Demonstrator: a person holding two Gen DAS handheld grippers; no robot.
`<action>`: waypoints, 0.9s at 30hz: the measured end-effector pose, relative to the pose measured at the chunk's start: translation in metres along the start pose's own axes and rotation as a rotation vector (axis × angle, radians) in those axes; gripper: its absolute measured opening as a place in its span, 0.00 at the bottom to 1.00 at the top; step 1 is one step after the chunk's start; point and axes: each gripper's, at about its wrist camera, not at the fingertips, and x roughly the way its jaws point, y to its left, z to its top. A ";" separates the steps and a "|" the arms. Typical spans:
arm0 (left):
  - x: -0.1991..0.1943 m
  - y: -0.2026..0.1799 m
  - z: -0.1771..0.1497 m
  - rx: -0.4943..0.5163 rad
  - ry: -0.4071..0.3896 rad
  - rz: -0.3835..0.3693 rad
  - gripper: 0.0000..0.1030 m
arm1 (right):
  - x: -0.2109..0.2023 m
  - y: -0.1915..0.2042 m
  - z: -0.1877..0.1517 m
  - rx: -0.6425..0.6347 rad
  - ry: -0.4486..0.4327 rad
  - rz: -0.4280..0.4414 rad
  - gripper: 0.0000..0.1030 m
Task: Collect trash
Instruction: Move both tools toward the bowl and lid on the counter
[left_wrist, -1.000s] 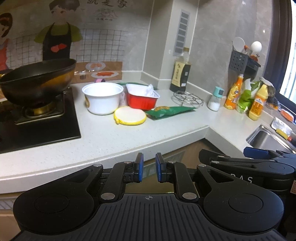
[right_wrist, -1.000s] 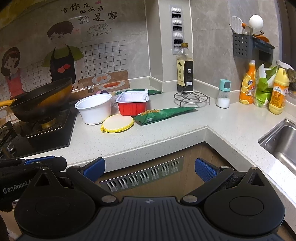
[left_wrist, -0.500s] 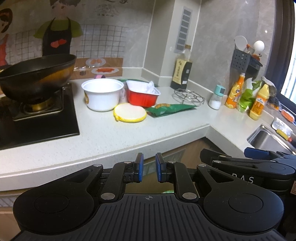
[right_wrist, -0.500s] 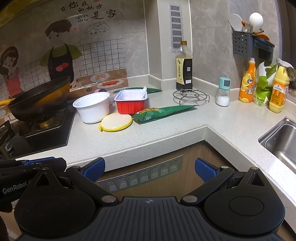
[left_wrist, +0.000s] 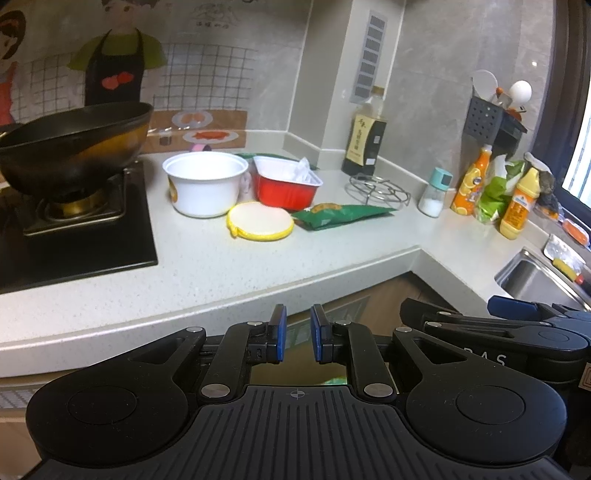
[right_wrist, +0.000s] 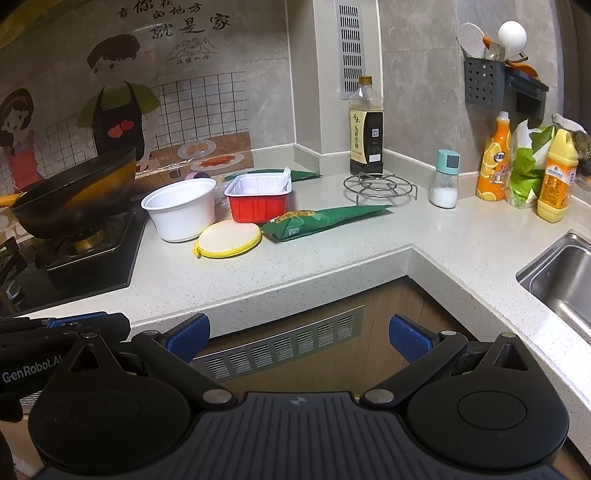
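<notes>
Trash lies on the white counter (left_wrist: 221, 273): a white plastic bowl (left_wrist: 205, 184) (right_wrist: 181, 210), a red tray (left_wrist: 284, 190) (right_wrist: 257, 208) with crumpled film inside, a round yellow-rimmed lid (left_wrist: 260, 221) (right_wrist: 229, 240) and a green snack packet (left_wrist: 343, 216) (right_wrist: 325, 219). A second green packet (right_wrist: 266, 173) shows behind the tray. My left gripper (left_wrist: 297, 332) hovers in front of the counter edge, its blue pads a narrow gap apart with nothing between. My right gripper (right_wrist: 299, 336) stands wide open and empty, below the counter's inner corner. Both are well short of the trash.
A black wok (left_wrist: 74, 147) sits on the stove (left_wrist: 85, 236) at left. At the back stand a dark sauce bottle (right_wrist: 365, 129), a wire trivet (right_wrist: 380, 188) and a salt shaker (right_wrist: 445, 181). Detergent bottles (right_wrist: 557, 173) and a steel sink (right_wrist: 565, 273) are at right.
</notes>
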 end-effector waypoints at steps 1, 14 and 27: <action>0.001 0.000 0.000 0.000 0.002 0.000 0.16 | 0.000 0.000 0.000 -0.001 0.000 0.000 1.00; 0.016 0.021 0.008 -0.062 0.008 0.014 0.16 | 0.008 0.001 0.003 0.002 -0.085 0.057 1.00; 0.083 0.086 0.037 -0.160 0.108 -0.115 0.16 | 0.064 0.028 0.038 -0.018 0.004 0.077 1.00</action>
